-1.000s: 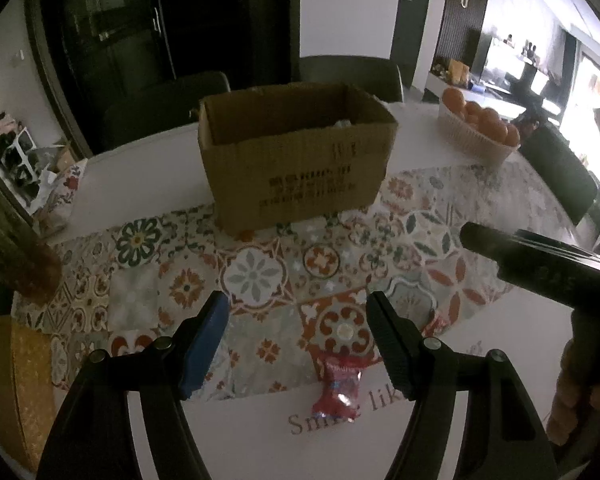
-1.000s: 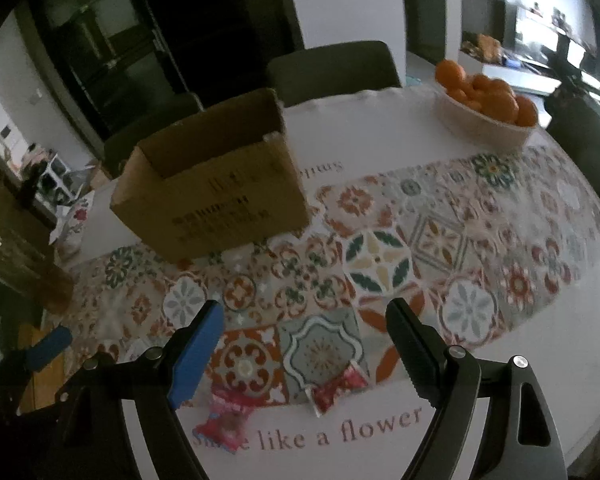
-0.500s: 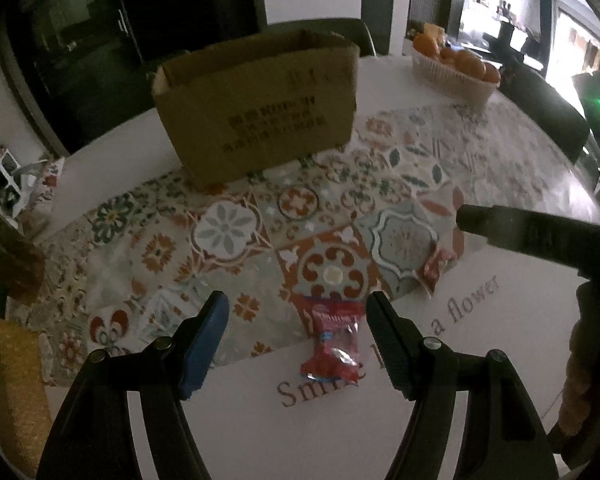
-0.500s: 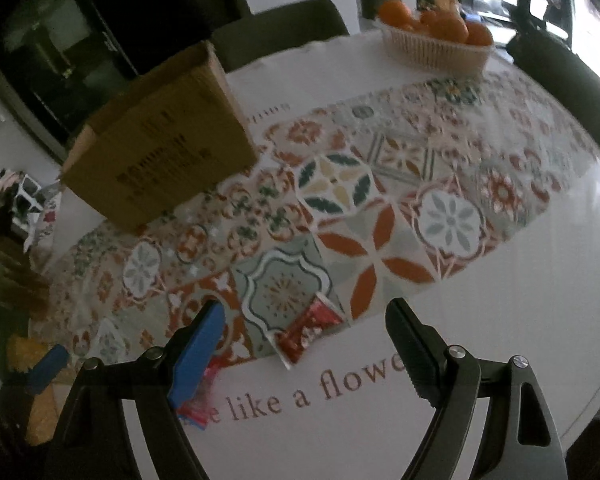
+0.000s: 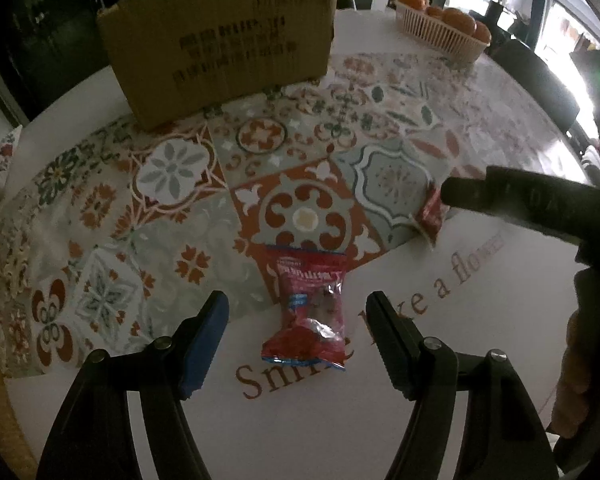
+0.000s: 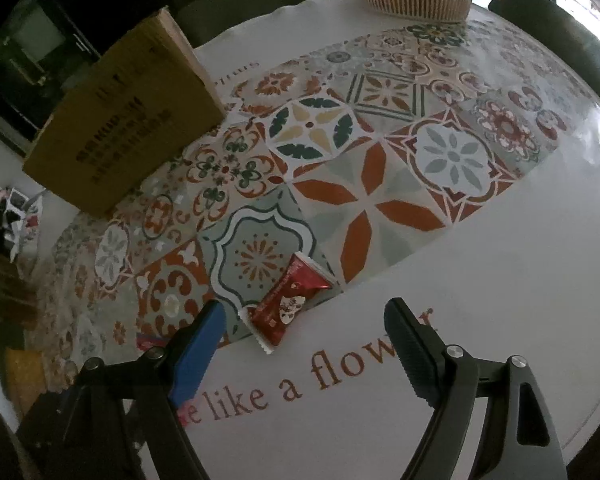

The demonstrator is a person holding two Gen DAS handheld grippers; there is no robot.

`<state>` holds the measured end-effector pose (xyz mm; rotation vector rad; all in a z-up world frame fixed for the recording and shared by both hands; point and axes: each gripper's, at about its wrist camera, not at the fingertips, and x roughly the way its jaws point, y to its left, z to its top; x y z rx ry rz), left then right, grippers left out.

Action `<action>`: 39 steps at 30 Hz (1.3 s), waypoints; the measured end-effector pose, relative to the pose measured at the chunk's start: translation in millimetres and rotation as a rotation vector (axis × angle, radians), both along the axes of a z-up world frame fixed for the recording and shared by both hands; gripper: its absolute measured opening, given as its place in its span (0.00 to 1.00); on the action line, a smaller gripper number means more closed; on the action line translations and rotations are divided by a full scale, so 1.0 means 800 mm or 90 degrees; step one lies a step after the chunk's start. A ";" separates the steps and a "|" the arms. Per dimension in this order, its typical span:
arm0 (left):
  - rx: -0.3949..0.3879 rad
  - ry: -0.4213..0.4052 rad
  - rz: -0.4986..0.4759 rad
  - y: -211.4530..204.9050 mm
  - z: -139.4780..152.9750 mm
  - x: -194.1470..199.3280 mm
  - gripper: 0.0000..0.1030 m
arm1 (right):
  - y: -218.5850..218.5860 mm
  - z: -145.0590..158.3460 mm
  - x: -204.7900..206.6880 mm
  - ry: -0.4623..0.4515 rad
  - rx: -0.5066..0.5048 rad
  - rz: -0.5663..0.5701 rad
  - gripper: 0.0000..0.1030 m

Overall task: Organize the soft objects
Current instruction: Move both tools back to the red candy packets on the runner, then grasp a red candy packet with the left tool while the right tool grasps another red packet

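Your left gripper [image 5: 298,336] is spread wide, low over the round white table [image 5: 340,412], with a crinkled red plastic snack packet [image 5: 308,312] lying between its fingers, touching neither. To the right, a smaller red wrapped packet [image 5: 430,216] lies partly under your dark right gripper [image 5: 512,196]. On the far side stand a brown cardboard box [image 5: 220,40] and a woven basket of oranges [image 5: 440,32].

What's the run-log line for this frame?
left gripper: open, straddling red snack packet | right gripper: open, over dark red packet | both packets on table | cardboard box: behind
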<state>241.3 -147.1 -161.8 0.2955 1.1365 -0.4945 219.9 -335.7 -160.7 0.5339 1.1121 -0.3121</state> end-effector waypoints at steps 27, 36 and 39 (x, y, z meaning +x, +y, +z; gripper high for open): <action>0.002 0.018 0.033 0.000 -0.041 0.028 0.40 | 0.005 -0.042 0.038 0.046 -0.026 0.027 0.28; -0.055 0.045 0.083 0.023 -0.037 0.033 0.36 | 0.012 -0.039 0.031 0.038 -0.017 0.071 0.25; -0.065 0.042 0.095 0.030 -0.033 0.032 0.36 | 0.019 -0.032 0.029 0.028 -0.018 0.089 0.25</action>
